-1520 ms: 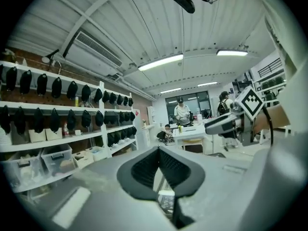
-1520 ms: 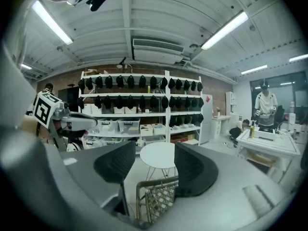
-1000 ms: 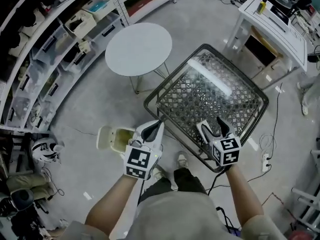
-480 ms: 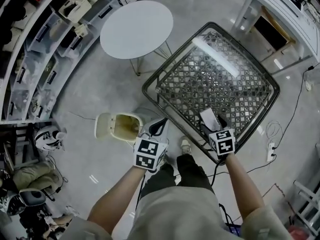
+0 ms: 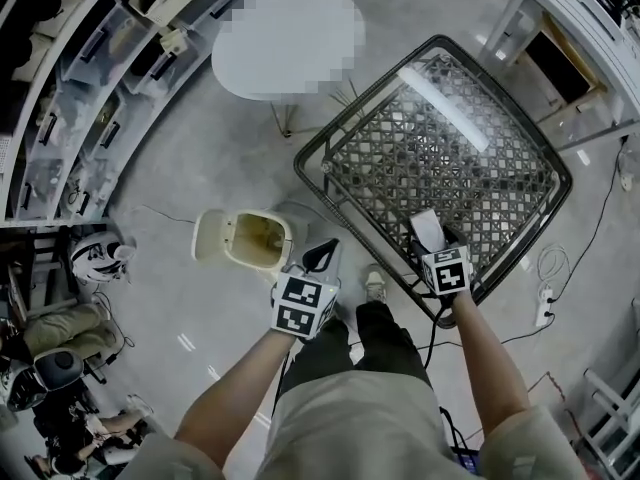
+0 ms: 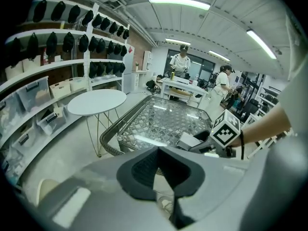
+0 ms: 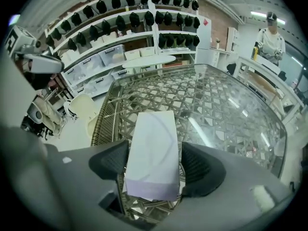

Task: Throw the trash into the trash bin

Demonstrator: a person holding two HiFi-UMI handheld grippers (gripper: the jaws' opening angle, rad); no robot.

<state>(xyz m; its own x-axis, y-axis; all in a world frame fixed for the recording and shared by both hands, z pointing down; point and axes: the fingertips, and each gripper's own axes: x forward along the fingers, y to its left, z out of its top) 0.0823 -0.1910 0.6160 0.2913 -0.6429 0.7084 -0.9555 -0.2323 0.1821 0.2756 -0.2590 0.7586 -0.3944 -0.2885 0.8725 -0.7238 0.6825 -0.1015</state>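
A white box with a pale purple end lies on the glass-topped wicker table, near its front edge. My right gripper straddles the box, one dark pad on each side, and I see no pad pressing on it. Its jaws have just been opening wide and then closing slightly, with the box between them. The cream trash bin stands on the floor left of the table, lid flipped open. My left gripper hangs shut and empty between the bin and the table's near corner.
A round white side table stands beyond the bin. Shelving with storage boxes runs along the left. A white desk sits at the far right, and cables and a power strip lie on the floor. People stand in the background.
Both grippers have come down. The right one has lowered the white box onto the table's front edge. The left one has sunk beside the bin, still shut.
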